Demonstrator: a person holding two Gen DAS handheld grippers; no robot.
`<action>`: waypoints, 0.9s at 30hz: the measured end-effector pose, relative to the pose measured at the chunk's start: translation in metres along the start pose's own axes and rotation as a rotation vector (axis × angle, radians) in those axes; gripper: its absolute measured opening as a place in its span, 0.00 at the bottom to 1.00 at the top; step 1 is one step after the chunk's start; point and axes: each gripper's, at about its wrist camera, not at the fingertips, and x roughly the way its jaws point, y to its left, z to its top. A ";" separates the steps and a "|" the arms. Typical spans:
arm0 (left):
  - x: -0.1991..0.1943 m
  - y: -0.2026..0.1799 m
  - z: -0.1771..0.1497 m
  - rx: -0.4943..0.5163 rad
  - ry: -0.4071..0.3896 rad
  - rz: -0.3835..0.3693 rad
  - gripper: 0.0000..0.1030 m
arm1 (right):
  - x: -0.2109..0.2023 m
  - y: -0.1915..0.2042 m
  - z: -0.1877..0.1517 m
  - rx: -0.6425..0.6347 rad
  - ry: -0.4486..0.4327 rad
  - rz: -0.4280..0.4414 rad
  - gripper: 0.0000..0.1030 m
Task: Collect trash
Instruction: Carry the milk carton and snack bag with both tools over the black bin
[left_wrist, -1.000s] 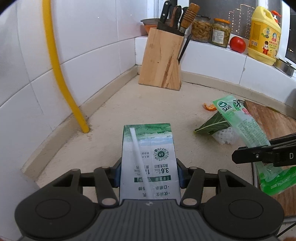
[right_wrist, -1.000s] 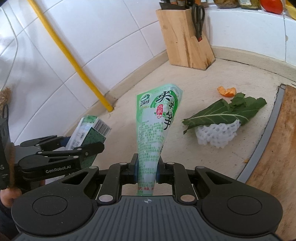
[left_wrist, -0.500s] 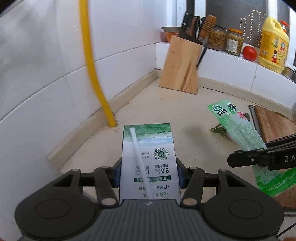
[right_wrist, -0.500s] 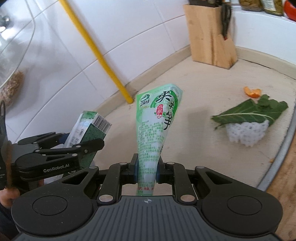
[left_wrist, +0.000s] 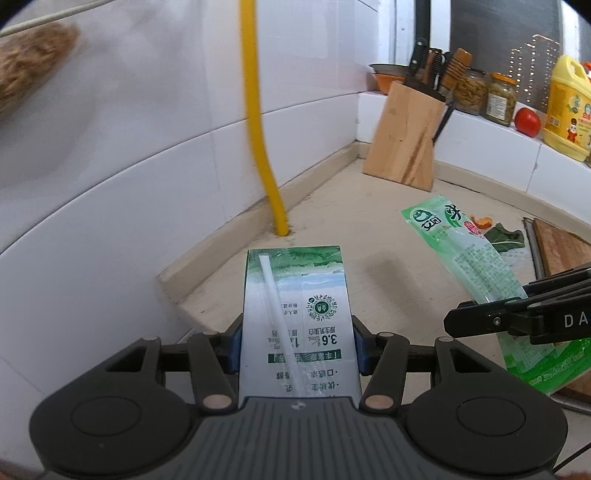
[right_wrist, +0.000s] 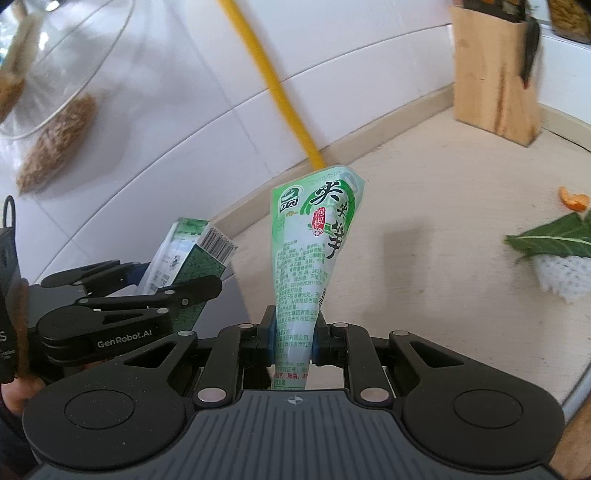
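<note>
1. Left wrist view shows the left tool (left_wrist: 297, 354) gripping a white and green rectangular milk carton (left_wrist: 297, 314), with a wrapped white straw on its face; the blue pads press both of its sides.
2. Right wrist view shows the right tool (right_wrist: 293, 339) closed tightly on the lower end of a green and white plastic snack wrapper (right_wrist: 314, 251), which stands up and twists a little at the top.
3. Compared with one second ago, both tools have travelled sideways along the beige stone worktop (left_wrist: 351, 236): the yellow vertical pipe (left_wrist: 258, 122) is now near the middle of the view, and the wooden knife block (left_wrist: 404, 136) has gone to the right.
4. Both grips look unchanged during this move, so nothing has slipped.
5. A green leaf (right_wrist: 550, 240), a white foam fruit net (right_wrist: 563, 273) and an orange peel piece (right_wrist: 574, 199) lie behind on the worktop.
6. I judge that two pieces of trash are being carried to a bin, which no view shows; three pieces remain for later.
</note>
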 end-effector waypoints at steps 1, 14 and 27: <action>-0.002 0.003 -0.002 -0.004 -0.001 0.004 0.46 | 0.001 0.003 0.000 -0.005 0.003 0.004 0.21; -0.035 0.034 -0.023 -0.060 -0.032 0.075 0.46 | 0.014 0.049 -0.003 -0.093 0.036 0.066 0.21; -0.060 0.058 -0.048 -0.125 -0.037 0.142 0.46 | 0.027 0.090 -0.011 -0.179 0.082 0.136 0.21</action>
